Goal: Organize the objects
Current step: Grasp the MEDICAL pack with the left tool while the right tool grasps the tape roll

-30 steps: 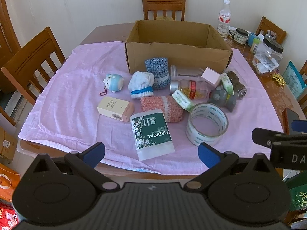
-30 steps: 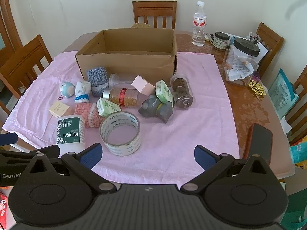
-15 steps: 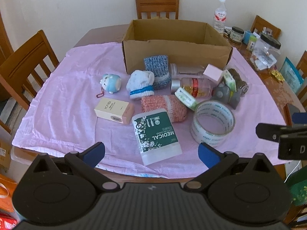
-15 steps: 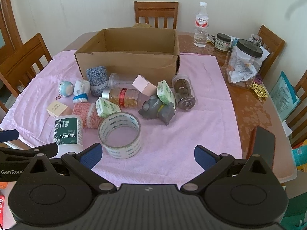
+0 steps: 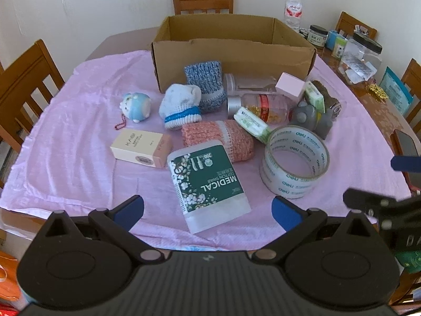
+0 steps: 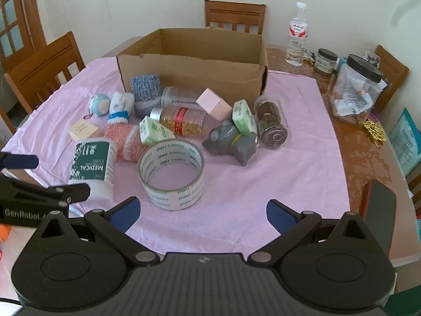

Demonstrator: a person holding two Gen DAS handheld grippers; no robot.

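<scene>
An open cardboard box (image 5: 231,52) (image 6: 192,65) stands at the back of a pink cloth (image 5: 79,121). In front of it lie a green medical swab pack (image 5: 208,181) (image 6: 92,160), a tape roll (image 5: 294,163) (image 6: 172,175), a pink knit roll (image 5: 218,142), a beige box (image 5: 140,148), a white sock (image 5: 180,108), a blue plush toy (image 5: 135,106), a grey toy (image 6: 231,143), jars and small boxes. My left gripper (image 5: 208,209) is open and empty just short of the swab pack. My right gripper (image 6: 201,210) is open and empty just short of the tape roll.
Wooden chairs (image 5: 23,84) stand around the table. At the right are a water bottle (image 6: 297,42), jars (image 6: 355,87) and a dark phone (image 6: 379,210) near the edge. Each gripper shows at the edge of the other's view.
Both grippers have moved forward and lower toward the objects; the swab pack and tape roll appear closer. Nothing on the cloth has moved.
</scene>
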